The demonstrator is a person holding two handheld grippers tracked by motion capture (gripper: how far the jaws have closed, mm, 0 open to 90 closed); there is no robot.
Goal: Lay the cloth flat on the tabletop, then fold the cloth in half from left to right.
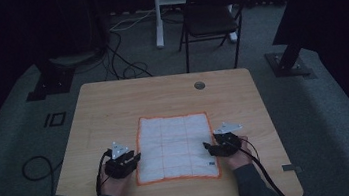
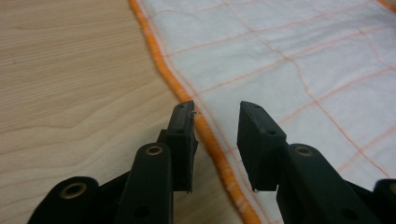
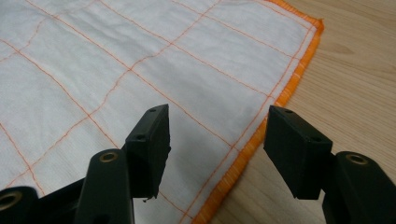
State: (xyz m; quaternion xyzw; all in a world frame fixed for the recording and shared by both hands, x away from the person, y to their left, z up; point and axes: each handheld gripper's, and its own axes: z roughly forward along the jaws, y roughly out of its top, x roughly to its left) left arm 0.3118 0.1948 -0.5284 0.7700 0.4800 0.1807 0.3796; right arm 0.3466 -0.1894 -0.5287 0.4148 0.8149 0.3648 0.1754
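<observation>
One cloth (image 1: 176, 147), white with an orange hem and thin orange lines, lies on the one wooden bench (image 1: 113, 105). Two grippers are over it, the left gripper (image 1: 132, 159) and the right gripper (image 1: 209, 148), each with two black jaws, and two hands hold them. Behind the bench stands one dark folding chair (image 1: 213, 17), and two dark stand bases sit on the floor, one at each side.

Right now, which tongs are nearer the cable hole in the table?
Right. The right tongs sit at the cloth's right edge, below the hole; the left tongs are at its left edge, farther off.
</observation>
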